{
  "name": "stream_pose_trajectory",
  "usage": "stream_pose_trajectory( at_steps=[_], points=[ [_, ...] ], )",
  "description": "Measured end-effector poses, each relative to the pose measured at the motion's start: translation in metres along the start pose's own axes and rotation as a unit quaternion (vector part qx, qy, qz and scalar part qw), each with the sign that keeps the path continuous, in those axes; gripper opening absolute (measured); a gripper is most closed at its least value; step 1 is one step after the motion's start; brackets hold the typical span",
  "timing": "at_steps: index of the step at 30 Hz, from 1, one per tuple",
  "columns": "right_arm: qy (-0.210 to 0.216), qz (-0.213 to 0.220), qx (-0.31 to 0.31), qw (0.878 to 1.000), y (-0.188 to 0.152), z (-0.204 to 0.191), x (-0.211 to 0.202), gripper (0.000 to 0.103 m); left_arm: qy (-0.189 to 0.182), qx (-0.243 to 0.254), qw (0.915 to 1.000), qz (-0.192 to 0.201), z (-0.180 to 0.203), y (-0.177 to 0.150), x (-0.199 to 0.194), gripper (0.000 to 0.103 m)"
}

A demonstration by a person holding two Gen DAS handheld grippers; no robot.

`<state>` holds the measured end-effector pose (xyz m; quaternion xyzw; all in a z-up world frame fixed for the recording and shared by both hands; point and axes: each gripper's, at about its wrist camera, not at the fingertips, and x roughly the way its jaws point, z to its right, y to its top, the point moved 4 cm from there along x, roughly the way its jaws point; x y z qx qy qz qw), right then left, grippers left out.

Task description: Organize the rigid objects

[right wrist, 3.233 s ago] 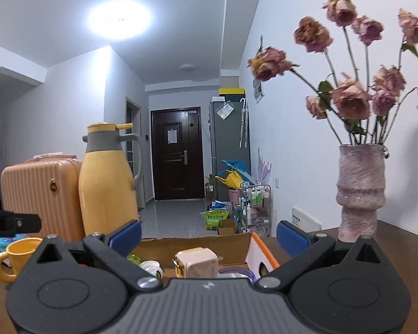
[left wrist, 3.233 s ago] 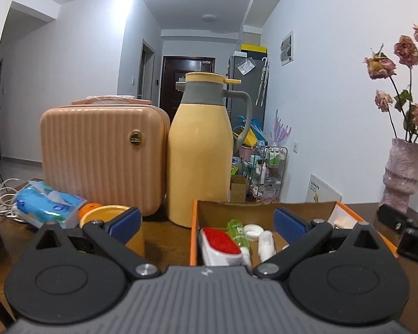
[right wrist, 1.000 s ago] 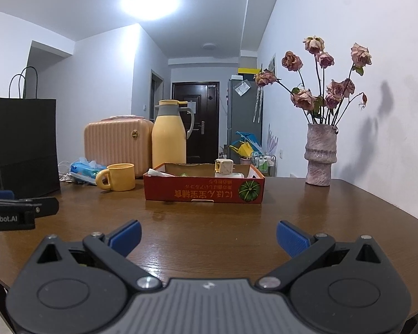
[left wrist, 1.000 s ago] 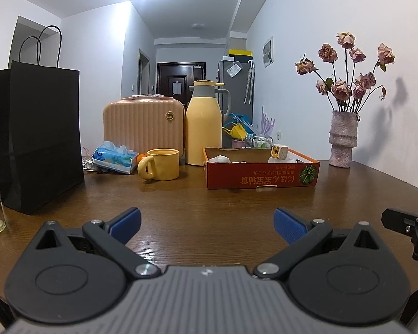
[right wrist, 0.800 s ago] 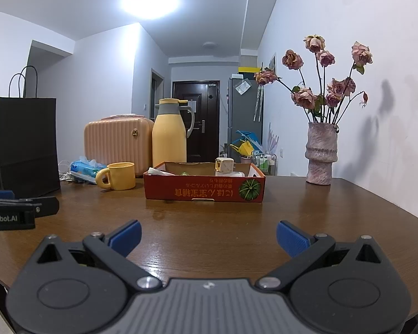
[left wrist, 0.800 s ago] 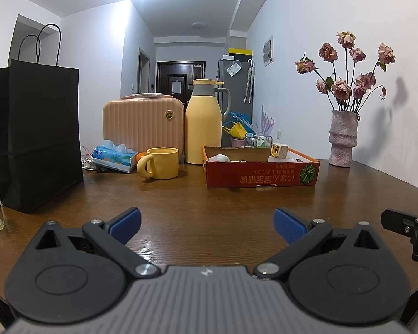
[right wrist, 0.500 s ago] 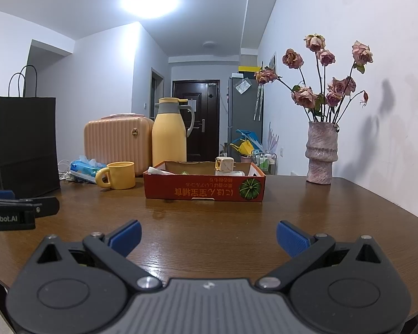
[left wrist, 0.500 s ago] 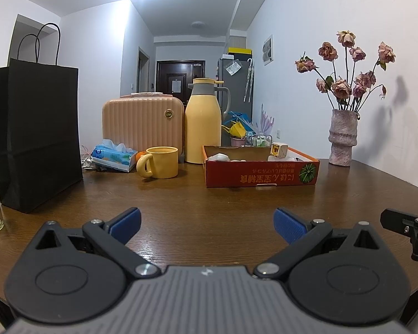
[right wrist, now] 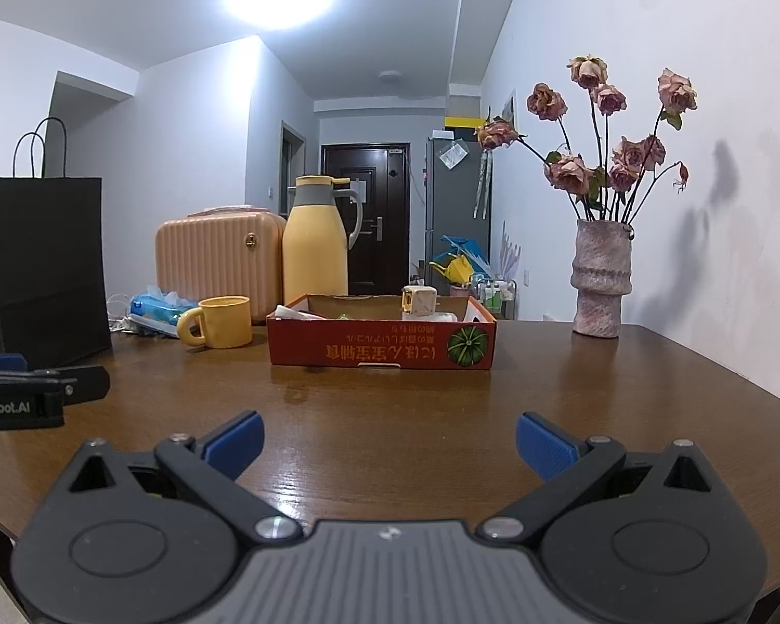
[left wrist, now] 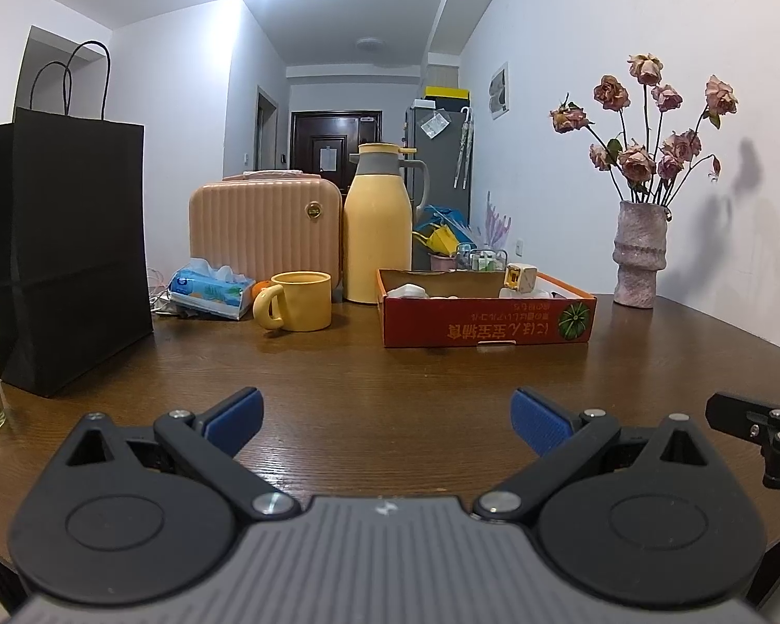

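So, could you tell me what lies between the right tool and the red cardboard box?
Nothing: in the right wrist view only bare wooden table lies between the open right tool and the red cardboard box.

Probably a home: wooden table (left wrist: 390, 379), fridge (left wrist: 437, 177), hallway door (right wrist: 364, 208), flower vase (right wrist: 600, 281).

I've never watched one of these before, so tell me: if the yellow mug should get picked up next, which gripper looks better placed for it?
Probably the left gripper. The yellow mug stands left of the red box, on the left gripper's side, while the right gripper faces the box. Both are open, empty and far back.
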<state>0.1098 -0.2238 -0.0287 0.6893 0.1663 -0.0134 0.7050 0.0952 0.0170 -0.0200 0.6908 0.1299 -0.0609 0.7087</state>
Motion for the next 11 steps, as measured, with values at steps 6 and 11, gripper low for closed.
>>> stream_pose_trajectory(
  at_steps=[6,11],
  points=[
    [0.0,-0.002,0.001,1.0,0.0001,0.0006,0.0015,0.103,0.0,0.0,1.0,-0.002,0.0011,-0.001,0.0014,0.103],
    [0.002,-0.005,0.001,1.0,-0.0011,0.0001,0.0039,0.103,-0.006,-0.002,1.0,0.0,0.0015,-0.0016,0.0018,0.103]
  ],
)
